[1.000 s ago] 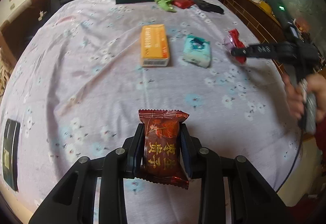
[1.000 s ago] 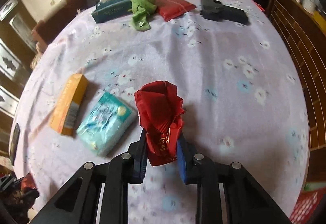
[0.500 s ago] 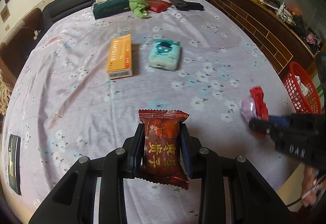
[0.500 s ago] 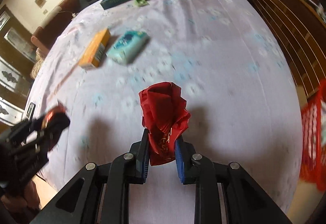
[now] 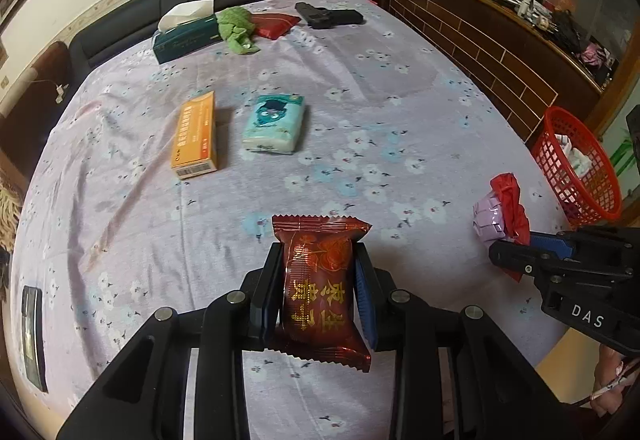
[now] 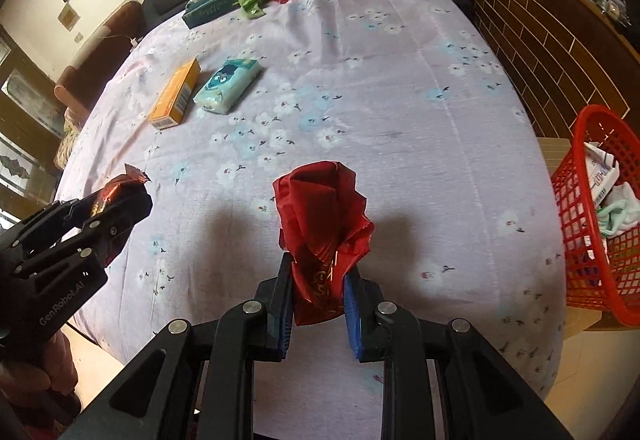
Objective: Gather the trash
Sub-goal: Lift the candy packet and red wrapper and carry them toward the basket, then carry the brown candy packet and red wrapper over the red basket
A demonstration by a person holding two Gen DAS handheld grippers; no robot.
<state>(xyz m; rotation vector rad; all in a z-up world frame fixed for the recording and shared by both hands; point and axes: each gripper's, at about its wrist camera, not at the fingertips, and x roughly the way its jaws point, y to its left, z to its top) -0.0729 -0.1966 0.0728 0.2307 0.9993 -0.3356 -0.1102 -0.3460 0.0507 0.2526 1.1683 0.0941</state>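
Note:
My left gripper [image 5: 318,260] is shut on a dark red snack packet [image 5: 318,292] with gold characters, held above the near part of the cloth-covered table [image 5: 360,128]. My right gripper [image 6: 316,272] is shut on a crumpled red wrapper [image 6: 320,212]; the left wrist view shows this wrapper [image 5: 506,208] with a lilac underside at the right. A red mesh basket [image 6: 592,232] holding trash stands off the table's right edge. In the right wrist view the left gripper [image 6: 120,200] sits at the far left, the packet's corner [image 6: 134,174] poking out.
On the table lie an orange box [image 5: 196,136], a teal tissue pack [image 5: 276,124], a green tissue box [image 5: 186,34], a green cloth [image 5: 236,26], a red pouch [image 5: 274,24] and a black object [image 5: 330,16]. A dark phone [image 5: 32,336] lies at the left edge. A wooden counter [image 5: 500,40] runs along the right.
Both grippers have swung toward the near right side of the table with their wrappers still held. The red basket has come into view and the far objects look further off.

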